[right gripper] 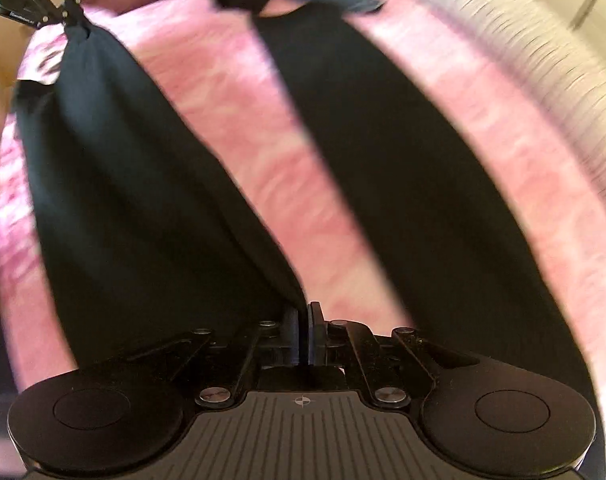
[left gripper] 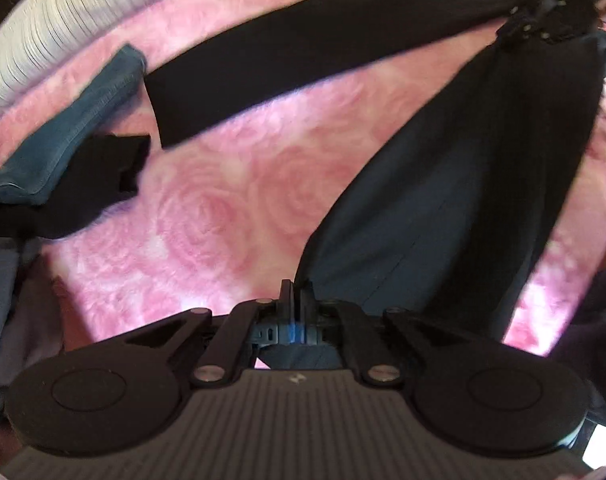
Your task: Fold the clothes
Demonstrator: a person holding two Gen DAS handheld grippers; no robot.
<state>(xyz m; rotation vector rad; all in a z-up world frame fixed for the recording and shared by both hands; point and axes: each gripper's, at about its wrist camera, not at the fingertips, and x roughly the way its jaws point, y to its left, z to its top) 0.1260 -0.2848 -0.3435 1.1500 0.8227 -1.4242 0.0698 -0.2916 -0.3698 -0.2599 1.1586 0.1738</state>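
Note:
A dark navy, almost black pair of trousers point(left gripper: 463, 180) is stretched between both grippers above a pink rose-patterned blanket point(left gripper: 223, 208). My left gripper point(left gripper: 297, 292) is shut on one end of the stretched part. My right gripper point(left gripper: 543, 12), at the far top right in the left wrist view, pinches the other end. In the right wrist view my right gripper point(right gripper: 303, 312) is shut on the cloth point(right gripper: 123, 160), and the left gripper point(right gripper: 69, 4) holds it at the top left. The second leg point(right gripper: 383, 160) lies flat across the blanket point(right gripper: 263, 140).
A folded blue garment point(left gripper: 75, 120) and a folded black piece point(left gripper: 103, 184) lie at the blanket's left side. White ribbed bedding point(left gripper: 43, 28) borders the far edge point(right gripper: 543, 60). More dark and grey clothes are heaped at the lower left point(left gripper: 3, 280).

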